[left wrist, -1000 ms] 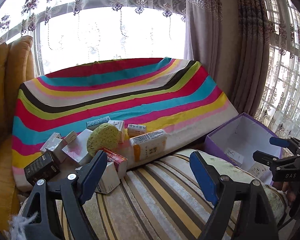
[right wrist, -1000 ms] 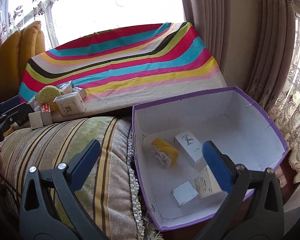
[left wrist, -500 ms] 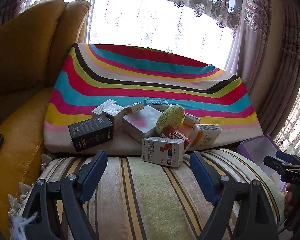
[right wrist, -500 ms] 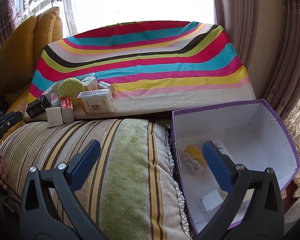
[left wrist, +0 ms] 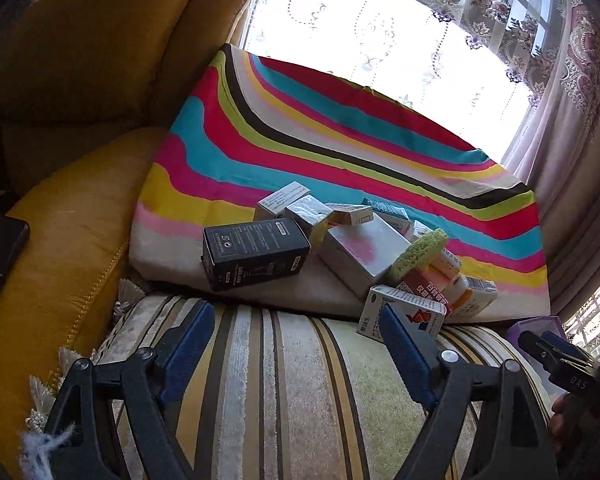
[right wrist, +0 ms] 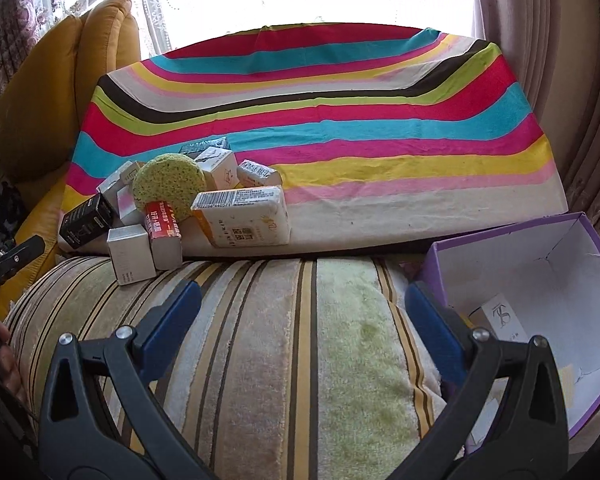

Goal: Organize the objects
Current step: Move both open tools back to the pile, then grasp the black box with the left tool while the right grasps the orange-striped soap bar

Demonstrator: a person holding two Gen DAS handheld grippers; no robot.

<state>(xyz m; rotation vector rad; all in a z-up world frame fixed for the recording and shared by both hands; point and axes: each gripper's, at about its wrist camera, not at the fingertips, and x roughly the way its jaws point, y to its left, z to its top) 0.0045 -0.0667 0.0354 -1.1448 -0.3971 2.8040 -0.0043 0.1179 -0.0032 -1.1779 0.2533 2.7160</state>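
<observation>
Both grippers have swung leftward: the left gripper [left wrist: 296, 344] now faces the pile's black box [left wrist: 256, 254] rather than the round sponge [left wrist: 418, 250], and the right gripper [right wrist: 300, 320] now hangs over the striped cushion [right wrist: 284, 360], the purple box [right wrist: 540, 280] off at its right finger.

both wrist views look down, sharing box pile [left wrist: 340, 248].

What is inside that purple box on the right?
In the purple box only one white carton with a looping logo shows clearly. The right gripper's finger and the box's near wall cover the rest of the floor.
</observation>
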